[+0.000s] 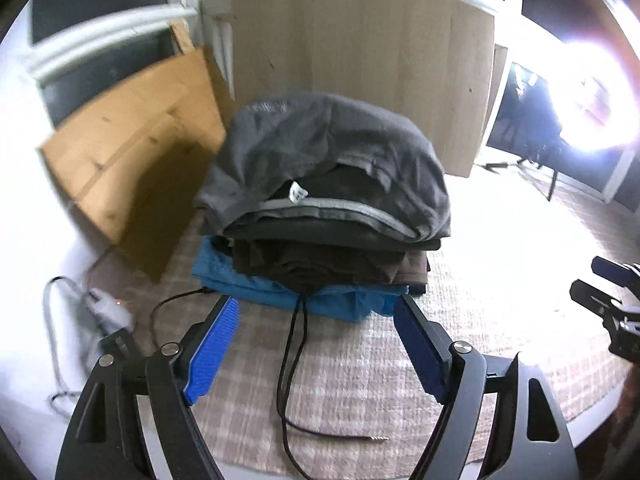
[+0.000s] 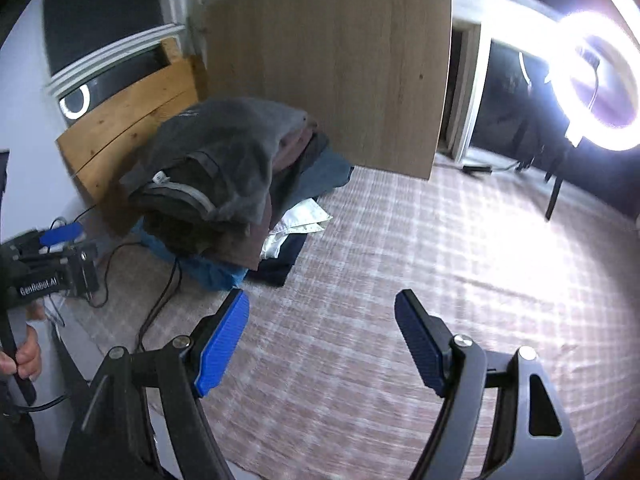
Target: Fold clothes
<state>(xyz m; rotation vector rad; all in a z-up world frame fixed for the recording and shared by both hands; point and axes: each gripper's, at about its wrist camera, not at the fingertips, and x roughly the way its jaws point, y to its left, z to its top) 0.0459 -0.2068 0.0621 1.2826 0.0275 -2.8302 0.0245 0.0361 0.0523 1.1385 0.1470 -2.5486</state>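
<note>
The pile of clothes sits mid-frame, collar toward the camera. The left gripper and right gripper are both wide apart, holding nothing.

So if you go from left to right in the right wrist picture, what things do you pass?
Left gripper → pine board → pile of clothes → tall pale wood panel → ring light.
</note>
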